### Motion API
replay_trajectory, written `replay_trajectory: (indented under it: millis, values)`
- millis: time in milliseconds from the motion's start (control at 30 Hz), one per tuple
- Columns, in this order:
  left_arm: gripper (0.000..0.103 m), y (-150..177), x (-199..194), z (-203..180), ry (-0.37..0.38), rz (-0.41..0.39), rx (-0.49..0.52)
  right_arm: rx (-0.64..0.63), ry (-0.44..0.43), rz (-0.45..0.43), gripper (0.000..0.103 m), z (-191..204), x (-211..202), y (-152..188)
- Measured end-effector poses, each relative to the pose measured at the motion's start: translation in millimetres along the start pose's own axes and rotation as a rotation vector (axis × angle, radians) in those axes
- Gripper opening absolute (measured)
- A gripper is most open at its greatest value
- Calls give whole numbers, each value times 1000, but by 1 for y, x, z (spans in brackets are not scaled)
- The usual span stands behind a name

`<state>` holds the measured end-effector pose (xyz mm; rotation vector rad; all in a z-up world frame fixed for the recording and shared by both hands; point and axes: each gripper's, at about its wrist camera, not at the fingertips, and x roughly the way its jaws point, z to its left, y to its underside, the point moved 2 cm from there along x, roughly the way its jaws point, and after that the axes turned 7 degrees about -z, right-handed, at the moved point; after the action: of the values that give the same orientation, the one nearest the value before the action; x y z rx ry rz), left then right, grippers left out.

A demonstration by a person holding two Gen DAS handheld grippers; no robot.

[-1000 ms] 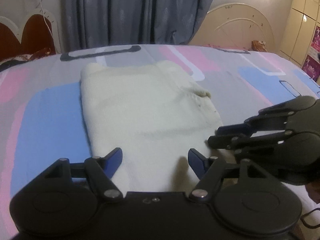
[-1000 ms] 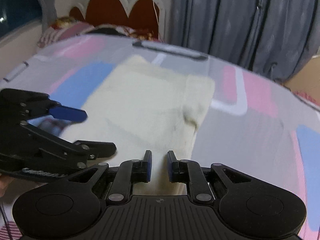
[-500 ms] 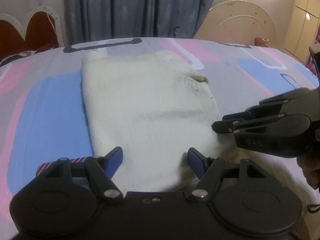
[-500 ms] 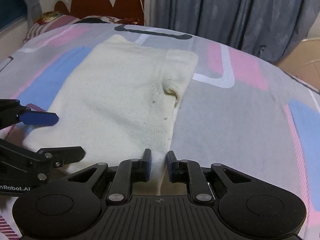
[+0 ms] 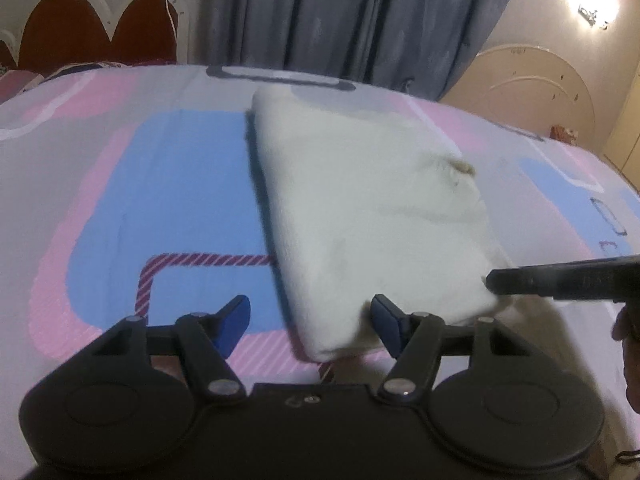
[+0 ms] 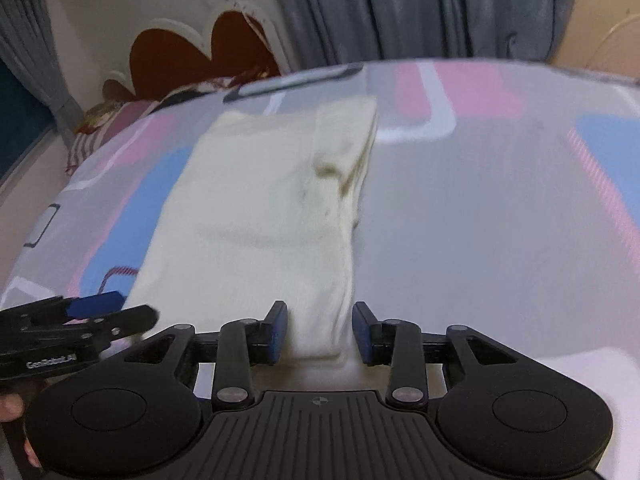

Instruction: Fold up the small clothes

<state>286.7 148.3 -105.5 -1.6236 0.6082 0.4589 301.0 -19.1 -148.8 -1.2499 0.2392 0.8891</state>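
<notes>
A cream knitted garment point(image 5: 360, 200) lies folded into a long strip on the patterned bed sheet point(image 5: 168, 184). In the left wrist view its near left corner sits between the fingers of my left gripper point(image 5: 308, 320). Those jaws stand wide and are closing a little, with no pad pressing the cloth. In the right wrist view the garment point(image 6: 260, 208) runs away from my right gripper point(image 6: 320, 332). Its jaws are opening, and the near right edge lies loose between them. Each gripper shows in the other's view: the right gripper point(image 5: 496, 280) edge-on, the left gripper point(image 6: 136, 306) low at the left.
A dark red and white headboard point(image 5: 80, 36) and grey curtains point(image 5: 340, 12) stand behind the bed. Pillows point(image 6: 132, 116) lie at the bed's far left. A cream arched board point(image 5: 532, 80) stands at the far right. A hand point(image 5: 628, 332) holds the right gripper.
The right jaws, nearly shut over the garment's near edge before, have spread apart. My left gripper has slid left from the garment's middle to its near left corner. Both grippers have rolled.
</notes>
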Motion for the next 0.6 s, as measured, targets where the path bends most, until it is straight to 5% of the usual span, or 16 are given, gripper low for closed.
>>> replay_trajectory:
  millis: [67,367,500,600]
  values:
    - [66,-2,-1,1,5,0,-12,-54,25,7,11,5,3,5]
    - [65,-3,1,2,6,15,1,-54,72,17,7,3,5,5]
    - [64,-3,-10,-6,12,-2,11,-120,96,-81,7,21,-20,0]
    - [66,5,-2,-7,-2,28,19,-170,100,-31,7,27,-8,8]
